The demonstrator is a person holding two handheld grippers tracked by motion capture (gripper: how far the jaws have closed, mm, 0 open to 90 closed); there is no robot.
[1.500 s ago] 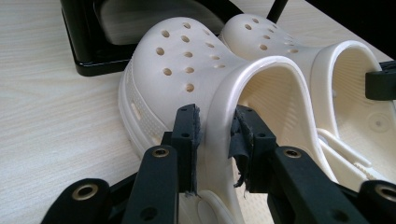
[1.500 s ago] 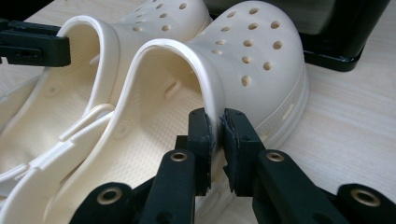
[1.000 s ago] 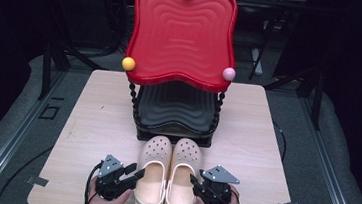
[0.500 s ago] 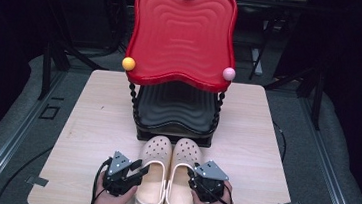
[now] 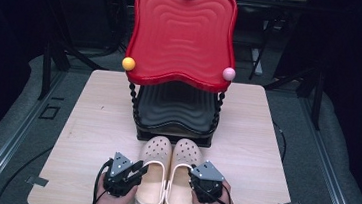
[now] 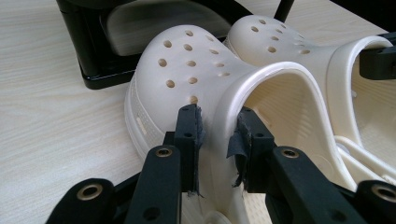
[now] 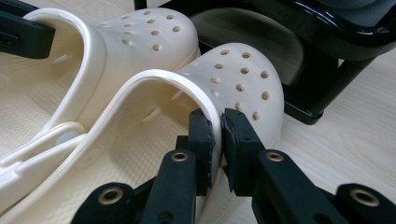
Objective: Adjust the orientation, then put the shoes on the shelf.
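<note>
Clogs (image 5: 168,176) between grippers; rack's black tray (image 5: 176,109) empty.

I see two cream perforated clogs, the left clog (image 5: 154,175) and the right clog (image 5: 182,178), lying upright, side by side and touching, toes just before the black base of the red rack (image 5: 183,34).

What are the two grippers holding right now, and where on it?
Right gripper clamps the right clog by its outer side wall. Left gripper straddles the left clog's outer side wall, its jaws just closing, not yet pressing.
</note>
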